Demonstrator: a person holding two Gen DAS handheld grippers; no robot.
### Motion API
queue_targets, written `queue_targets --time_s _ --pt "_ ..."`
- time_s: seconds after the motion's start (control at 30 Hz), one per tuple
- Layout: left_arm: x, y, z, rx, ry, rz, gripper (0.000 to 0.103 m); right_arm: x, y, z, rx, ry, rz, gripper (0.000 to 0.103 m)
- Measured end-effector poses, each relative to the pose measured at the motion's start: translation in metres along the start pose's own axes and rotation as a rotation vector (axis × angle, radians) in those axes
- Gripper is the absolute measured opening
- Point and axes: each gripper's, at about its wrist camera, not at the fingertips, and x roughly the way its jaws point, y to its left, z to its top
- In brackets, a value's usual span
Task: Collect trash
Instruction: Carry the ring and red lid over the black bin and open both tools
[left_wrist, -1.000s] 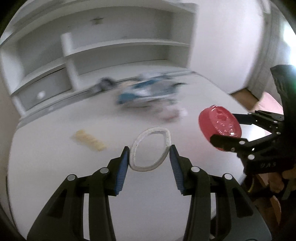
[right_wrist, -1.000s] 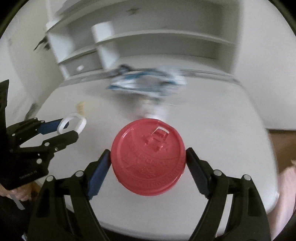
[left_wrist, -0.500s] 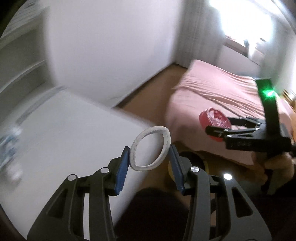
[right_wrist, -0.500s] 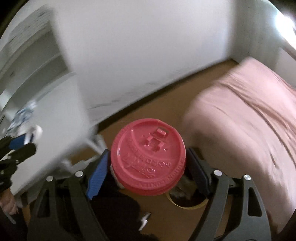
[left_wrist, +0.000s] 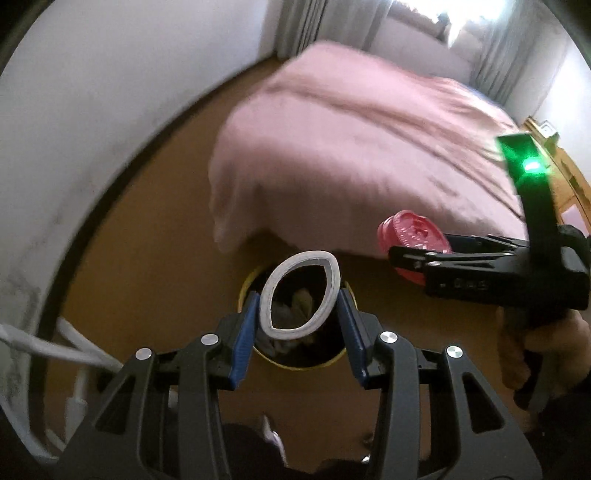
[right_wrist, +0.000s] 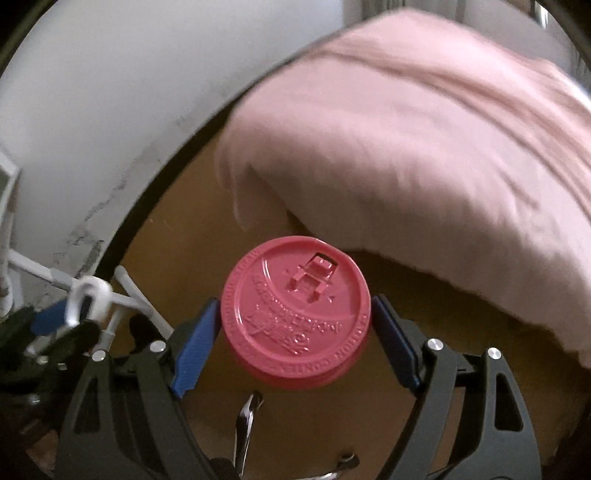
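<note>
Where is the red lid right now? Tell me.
The red lid is clamped between the fingers of the right gripper, held over the brown floor beside the pink bed; in the left wrist view it is right of the bin.

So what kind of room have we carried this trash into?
Most likely a bedroom: a bed under a pink cover, curtains by a bright window, a brown floor and a small yellow-rimmed bin.

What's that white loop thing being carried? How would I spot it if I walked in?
Start at the pink bed and look down to the brown floor at its near corner, where a dark, yellow-rimmed bin stands. Above its opening, the left gripper pinches a white ring, squeezed into an oval. Unlike the solid red cup lid nearby, you can see through it.
</note>
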Motion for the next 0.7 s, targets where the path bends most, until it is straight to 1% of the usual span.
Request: queue_targets --time_s 0.1,0.2,0.3,0.33,0.4,0.5,0.63,0.7 --pt "0.034 0.003 -0.007 -0.023 0.03 -0.02 0.042 0.026 -0.009 -0.004 0.019 0.055 -0.008 0.08" --pt "0.07 0.004 -0.015 -0.046 0.075 -0.012 0.042 0.047 -0.014 -0.007 0.031 0.098 -0.019 0.08" --pt "0.089 0.007 -0.02 -0.068 0.094 -0.037 0.042 0.061 -0.016 -0.01 0.03 0.127 -0.016 0.08" --pt "0.095 0.008 -0.022 -0.069 0.102 -0.031 0.041 0.064 -0.017 -0.01 0.028 0.132 -0.018 0.08" --pt "0.101 0.009 -0.023 -0.067 0.111 -0.015 0.039 0.068 -0.018 -0.011 0.031 0.142 -0.012 0.08" --pt "0.102 0.012 -0.022 -0.064 0.095 -0.027 0.039 0.07 -0.017 -0.011 0.032 0.145 -0.015 0.08" --pt "0.114 0.013 -0.017 -0.065 0.104 -0.028 0.039 0.069 -0.017 -0.009 0.037 0.147 -0.012 0.08" --pt "0.11 0.013 -0.018 -0.069 0.102 -0.028 0.039 0.067 -0.016 -0.01 0.034 0.147 -0.008 0.08"
